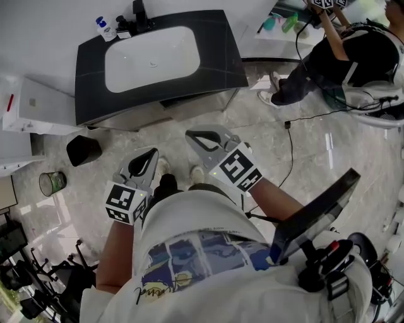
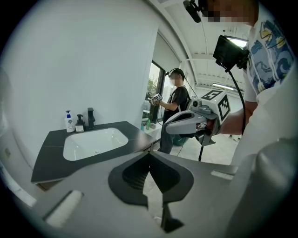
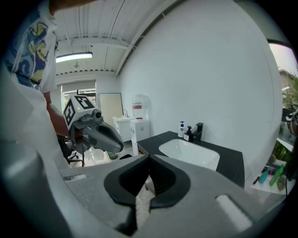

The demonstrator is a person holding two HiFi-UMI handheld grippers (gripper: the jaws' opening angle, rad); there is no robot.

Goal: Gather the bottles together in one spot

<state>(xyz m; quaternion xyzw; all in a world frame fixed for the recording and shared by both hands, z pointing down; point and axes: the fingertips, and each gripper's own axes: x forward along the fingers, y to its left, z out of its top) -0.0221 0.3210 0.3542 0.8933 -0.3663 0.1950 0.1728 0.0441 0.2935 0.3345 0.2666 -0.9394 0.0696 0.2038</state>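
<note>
Left tongs [image 2: 149,154]: closed tip to tip with nothing between them. They are held low over the marble floor, just ahead of the person's legs, and point toward the bench.
Right tongs [image 3: 149,157]: also drawn together and empty. They sit just right of the left pair and a little farther forward, aimed the same way.
Bench [image 1: 218,57]: a black-topped vanity against the white wall, beyond both pairs of tongs, with a white sink [image 1: 151,57] set into it.
White bottle [image 1: 103,26]: a pump bottle with a blue top, upright at the far left corner of the bench.
Dark bottle [image 1: 120,28]: a small black pump dispenser, upright, just right of the white one. It stands between that bottle and the black faucet [image 1: 139,14].
Bottles and tongs: the two bottles stand far and to the left of both pairs, well apart from them. The sink and the near edge of the bench lie between, and neither pair touches anything.
Teal and green bottles [image 1: 281,24]: these stand on a white surface at the far right, near a second person [image 1: 344,53]. They are well apart from the pair on the bench.
Floor items: a black bin [image 1: 83,150] and a round can [image 1: 52,183] stand left of the left pair.
White cabinet [image 1: 38,104]: stands just left of the bench.
</note>
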